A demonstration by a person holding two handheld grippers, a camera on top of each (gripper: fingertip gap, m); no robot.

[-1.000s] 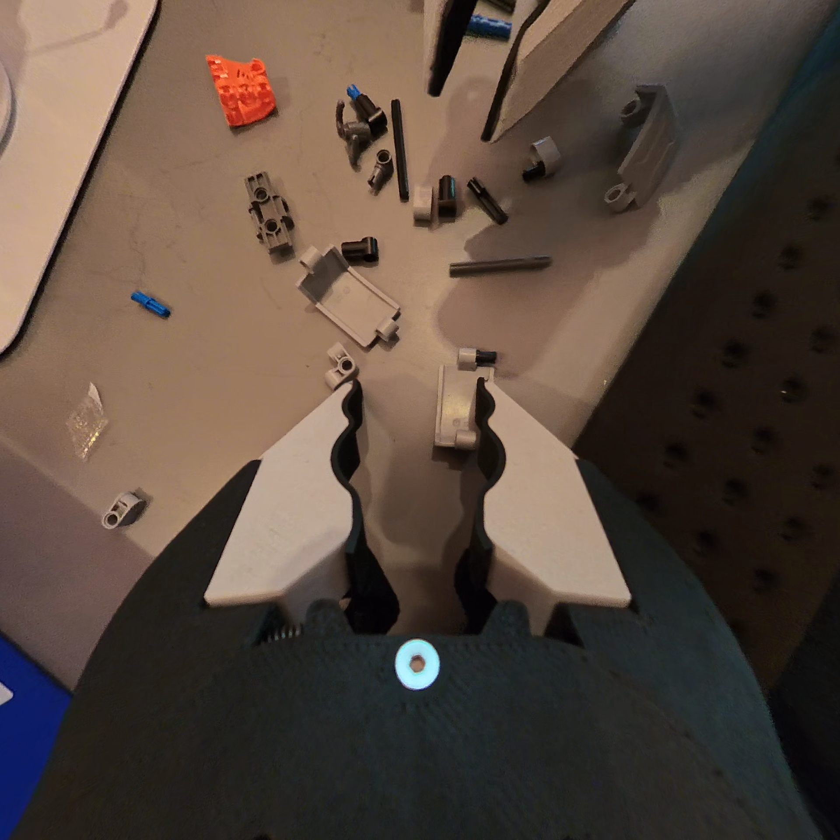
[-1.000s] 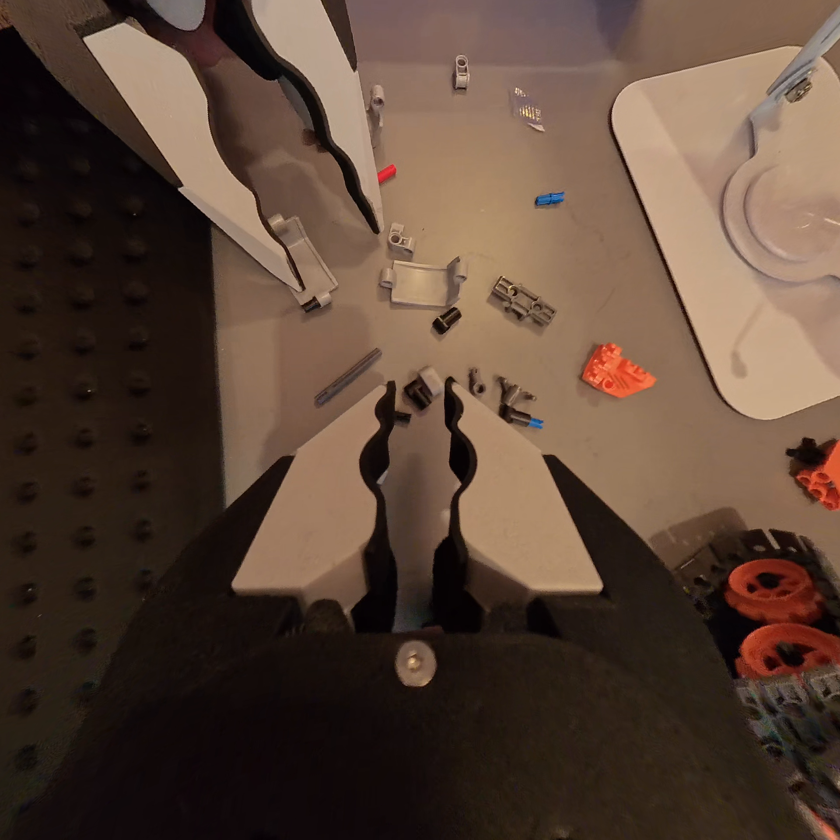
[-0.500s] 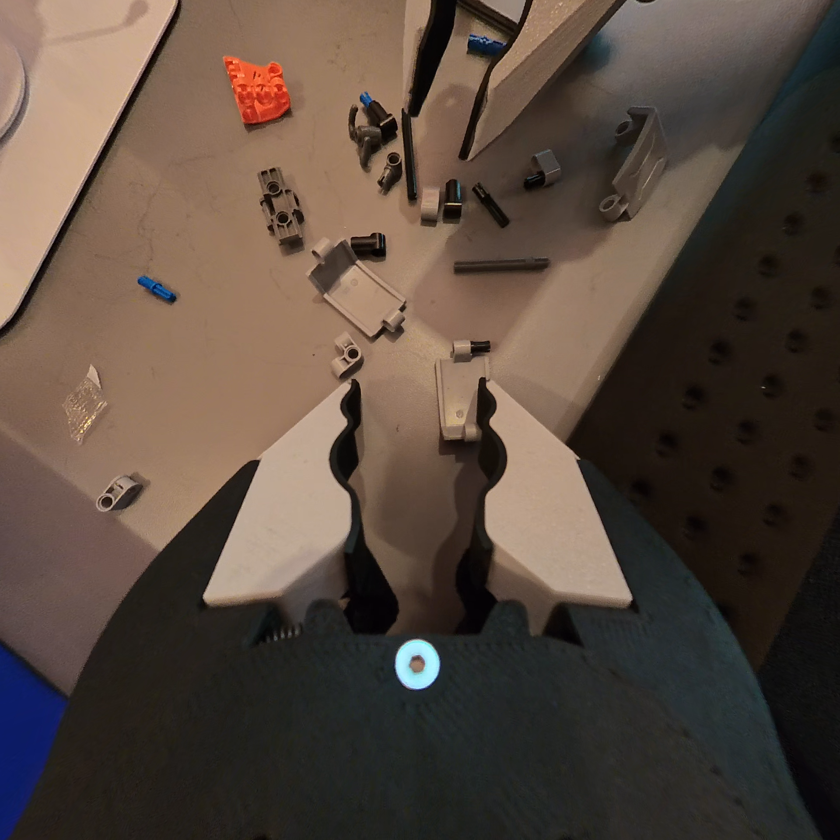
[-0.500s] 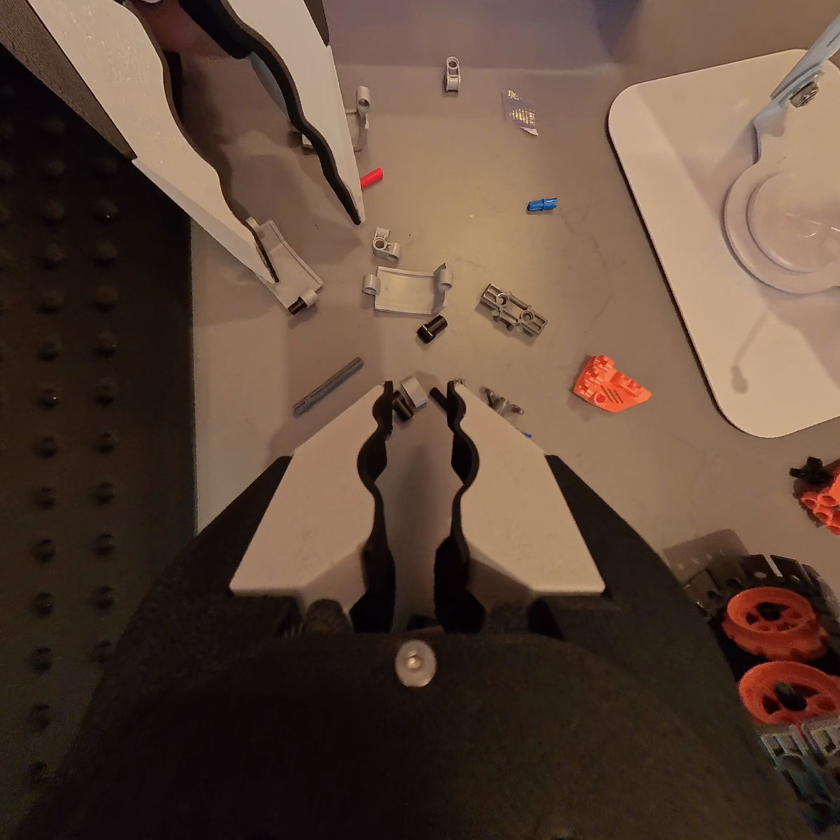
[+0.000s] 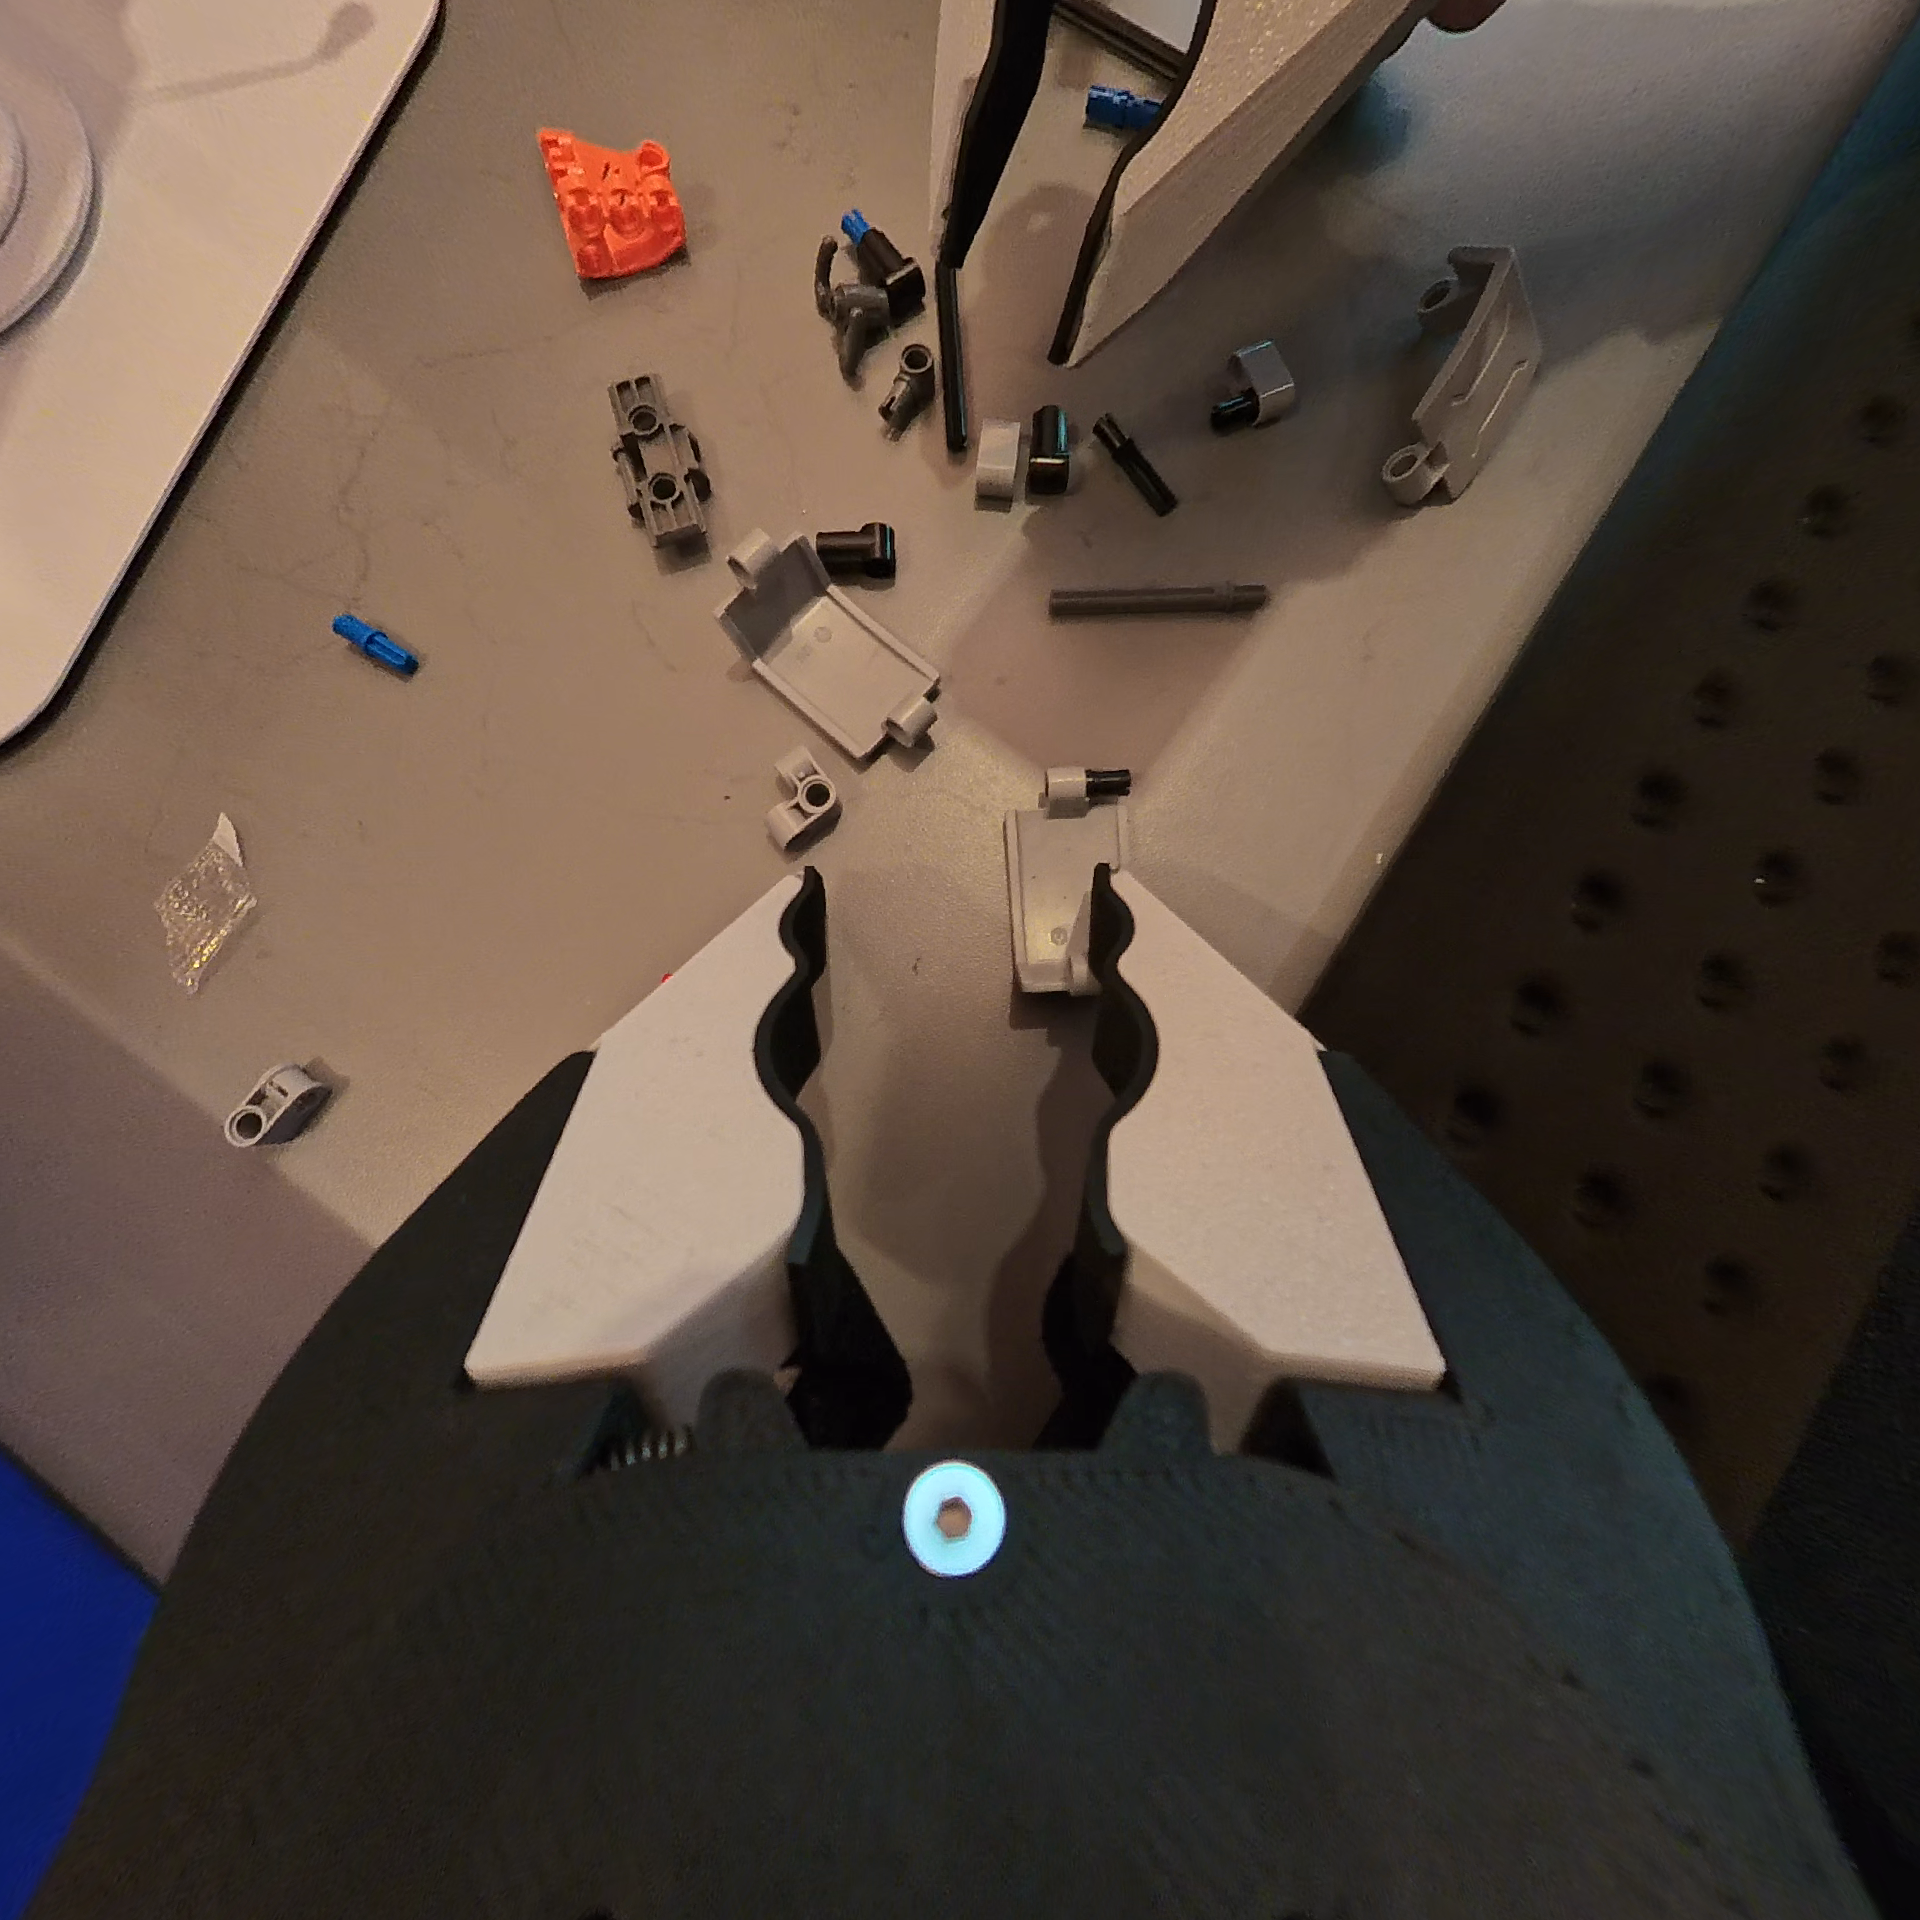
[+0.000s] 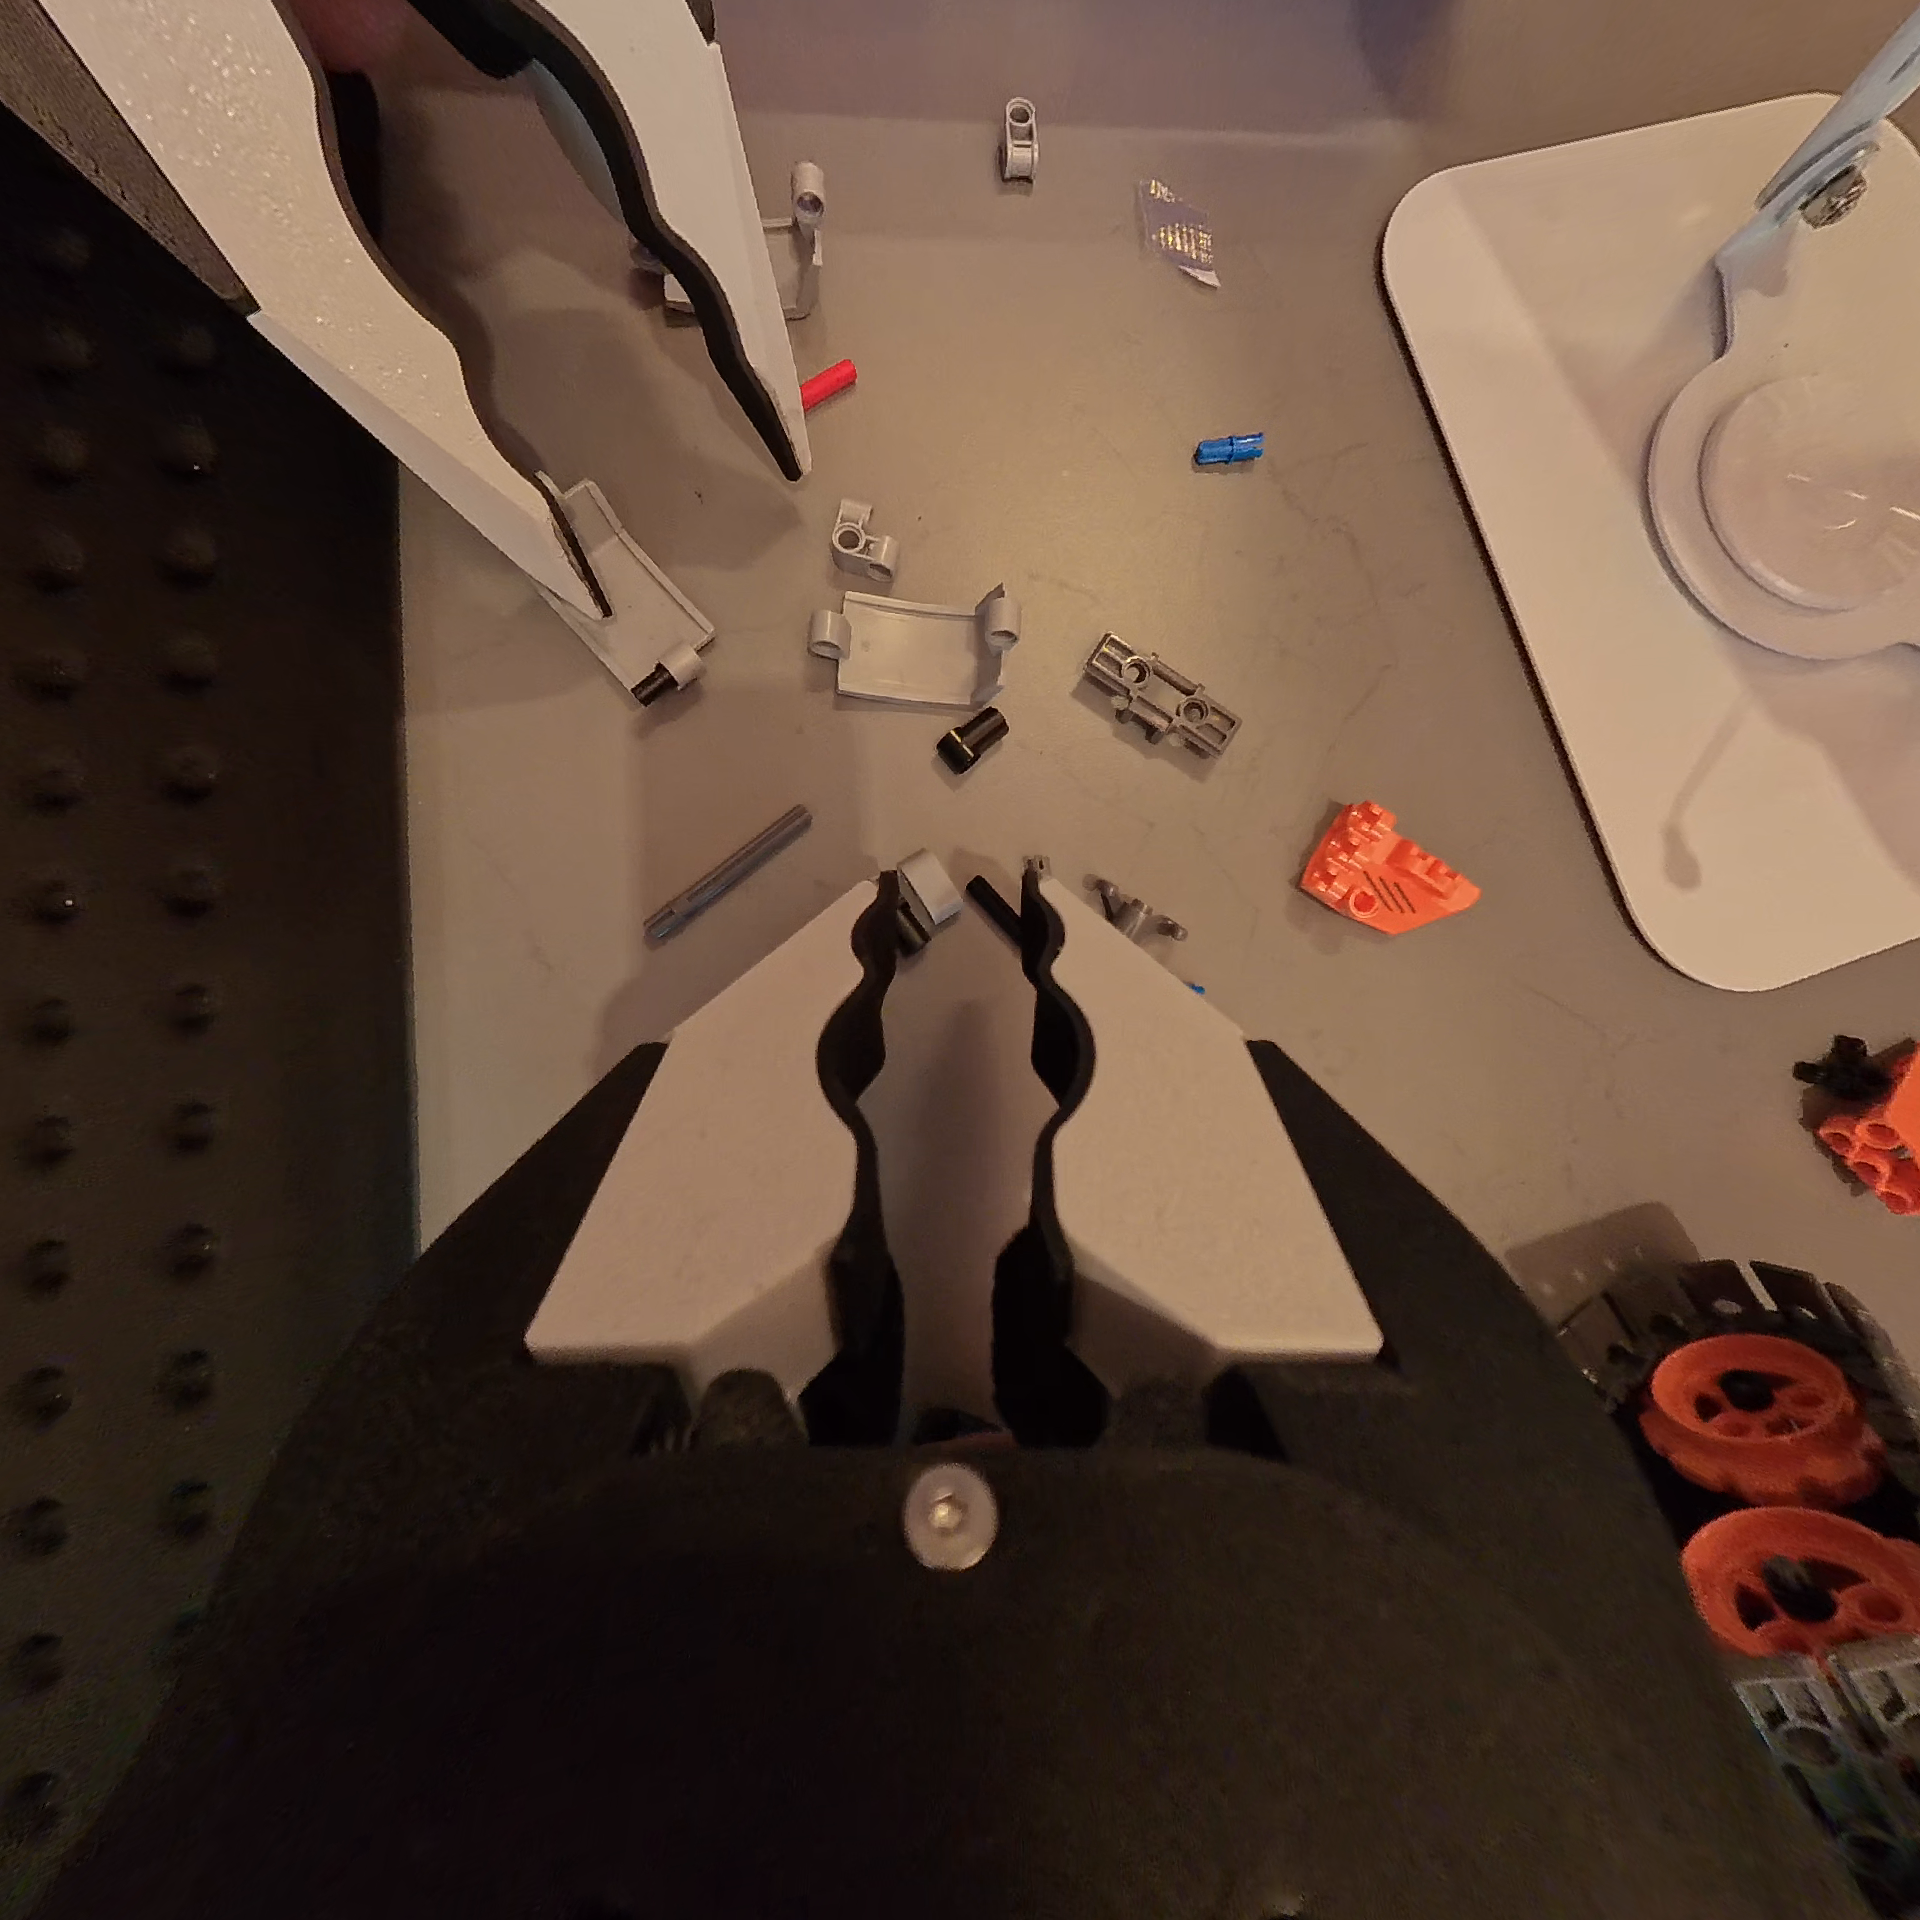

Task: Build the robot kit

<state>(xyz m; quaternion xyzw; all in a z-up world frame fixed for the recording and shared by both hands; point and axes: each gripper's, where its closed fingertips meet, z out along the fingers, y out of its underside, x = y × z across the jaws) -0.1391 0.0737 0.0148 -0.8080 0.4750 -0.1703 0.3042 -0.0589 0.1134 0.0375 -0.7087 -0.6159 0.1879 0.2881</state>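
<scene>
A: Jaws first. Left gripper (image 5: 956, 883): jaws apart, nothing between them. Its right-hand finger tip overlaps a flat grey panel (image 5: 1055, 894) on the grey table (image 5: 468, 831); touching or just above, cannot tell. Right gripper (image 6: 958, 883): jaws apart too, a narrower gap, tips low over a small grey-and-black connector (image 6: 925, 899) and a thin black axle (image 6: 992, 902). Neither piece is clamped.

B: Risks from here?

A: My reading only. The pieces under the right gripper lie close together, so closing could catch two at once or flick the connector away. The left finger tip sits at the panel's edge, not astride it; closing from there would likely push the panel sideways. The two grippers face each other across a small patch and could collide.

B: Counts?

A: Left wrist view: three grey panels, namely the one at the left gripper, a curved one (image 5: 831, 655) mid-table, and one near the studded black mat (image 5: 1465, 374). One orange sloped brick (image 5: 618, 203). One long dark grey axle (image 5: 1153, 600). One free blue pin (image 5: 374, 644). One dark grey holed plate (image 5: 657, 462). Right wrist view adds one red pin (image 6: 828, 382) and two orange wheels (image 6: 1756, 1423).
</scene>
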